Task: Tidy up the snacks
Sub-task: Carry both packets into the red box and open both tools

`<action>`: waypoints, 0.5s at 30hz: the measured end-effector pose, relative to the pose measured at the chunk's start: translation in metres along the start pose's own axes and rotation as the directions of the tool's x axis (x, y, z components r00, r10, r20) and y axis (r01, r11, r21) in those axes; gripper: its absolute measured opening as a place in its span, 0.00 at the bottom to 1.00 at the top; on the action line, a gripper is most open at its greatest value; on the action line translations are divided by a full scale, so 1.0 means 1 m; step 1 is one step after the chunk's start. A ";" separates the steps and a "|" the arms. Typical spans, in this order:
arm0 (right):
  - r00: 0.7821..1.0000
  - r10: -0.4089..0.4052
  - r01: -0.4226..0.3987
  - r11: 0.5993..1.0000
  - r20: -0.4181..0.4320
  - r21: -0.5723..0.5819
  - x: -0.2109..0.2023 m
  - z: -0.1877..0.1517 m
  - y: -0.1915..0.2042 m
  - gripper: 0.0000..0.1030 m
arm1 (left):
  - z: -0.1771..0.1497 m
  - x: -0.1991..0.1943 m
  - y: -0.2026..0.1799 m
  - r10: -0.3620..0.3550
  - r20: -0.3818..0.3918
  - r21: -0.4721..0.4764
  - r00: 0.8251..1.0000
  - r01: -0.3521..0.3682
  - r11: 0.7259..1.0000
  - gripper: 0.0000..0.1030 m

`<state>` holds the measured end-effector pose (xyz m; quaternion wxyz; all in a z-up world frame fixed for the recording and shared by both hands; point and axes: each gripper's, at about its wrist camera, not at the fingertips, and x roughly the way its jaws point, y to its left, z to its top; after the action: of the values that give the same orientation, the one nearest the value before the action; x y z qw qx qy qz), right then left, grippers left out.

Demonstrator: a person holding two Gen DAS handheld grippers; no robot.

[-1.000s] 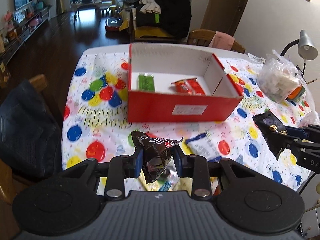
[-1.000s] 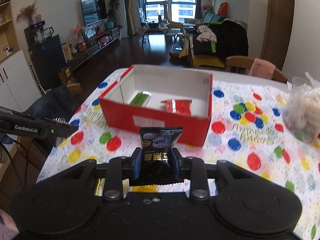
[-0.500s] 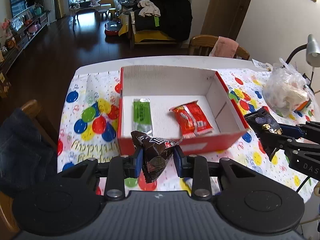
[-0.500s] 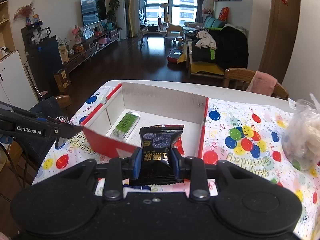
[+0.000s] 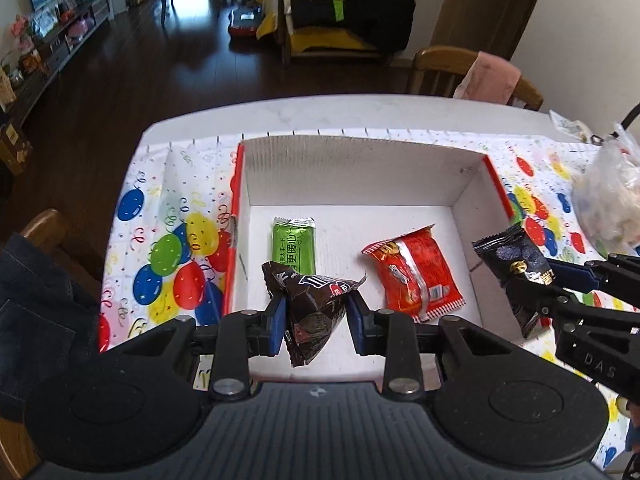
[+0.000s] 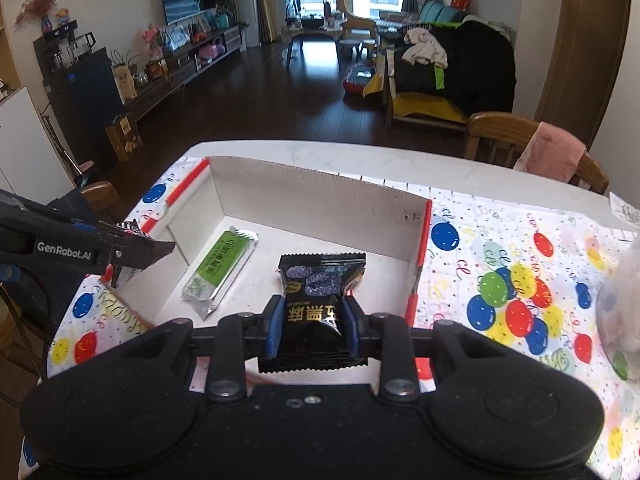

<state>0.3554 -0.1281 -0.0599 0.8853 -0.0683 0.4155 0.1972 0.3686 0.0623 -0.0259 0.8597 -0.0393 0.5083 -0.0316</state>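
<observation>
A red box with a white inside [image 5: 360,168] [image 6: 320,204] stands on the balloon tablecloth. In it lie a green snack bar [image 5: 293,248] [image 6: 220,268] and a red snack packet [image 5: 416,272]. My left gripper [image 5: 316,314] is shut on a dark brown chocolate packet [image 5: 310,304] and holds it over the box's near left part. My right gripper [image 6: 312,326] is shut on a black snack packet [image 6: 320,296] [image 5: 516,264] and holds it over the box's near right part.
A clear plastic bag of white items [image 5: 608,204] sits on the table right of the box. A wooden chair with a pink cloth [image 6: 544,148] stands beyond the far edge. A chair with a denim garment [image 5: 36,304] is at the left.
Both grippers have moved forward and up with their packets, from in front of the box's red front wall to above its inside.
</observation>
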 end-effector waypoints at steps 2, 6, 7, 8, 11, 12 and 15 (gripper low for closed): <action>1.000 0.005 -0.004 1.000 -0.021 0.004 0.012 0.005 -0.003 0.29 | 0.008 0.013 0.000 0.006 -0.029 -0.010 1.000 -0.006 1.000 0.30; 0.998 0.012 -0.012 1.000 -0.061 0.007 0.036 0.010 -0.006 0.29 | 0.021 0.034 -0.003 0.034 -0.064 -0.013 0.997 -0.034 0.999 0.30; 0.997 0.013 -0.012 1.000 -0.071 0.007 0.042 0.011 -0.007 0.29 | 0.024 0.039 -0.003 0.040 -0.073 -0.012 0.997 -0.041 0.999 0.30; 0.997 0.010 -0.010 1.000 -0.081 0.008 0.047 0.012 -0.007 0.29 | 0.026 0.044 -0.004 0.044 -0.083 -0.011 0.996 -0.045 0.999 0.30; 0.994 0.009 -0.008 1.000 -0.105 0.008 0.063 0.015 -0.008 0.29 | 0.032 0.058 -0.005 0.053 -0.116 -0.011 0.992 -0.054 0.998 0.30; 0.994 0.008 -0.007 1.000 -0.112 0.008 0.067 0.015 -0.008 0.29 | 0.034 0.062 -0.006 0.054 -0.125 -0.009 0.991 -0.056 0.998 0.30; 0.991 0.012 -0.011 1.000 -0.134 0.005 0.078 0.017 -0.007 0.29 | 0.036 0.074 -0.009 0.068 -0.149 0.013 0.987 -0.066 0.998 0.30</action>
<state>0.4151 -0.1067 -0.1089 0.8544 -0.0772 0.4748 0.1964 0.4359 0.0479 -0.0718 0.8199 -0.0163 0.5722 -0.0076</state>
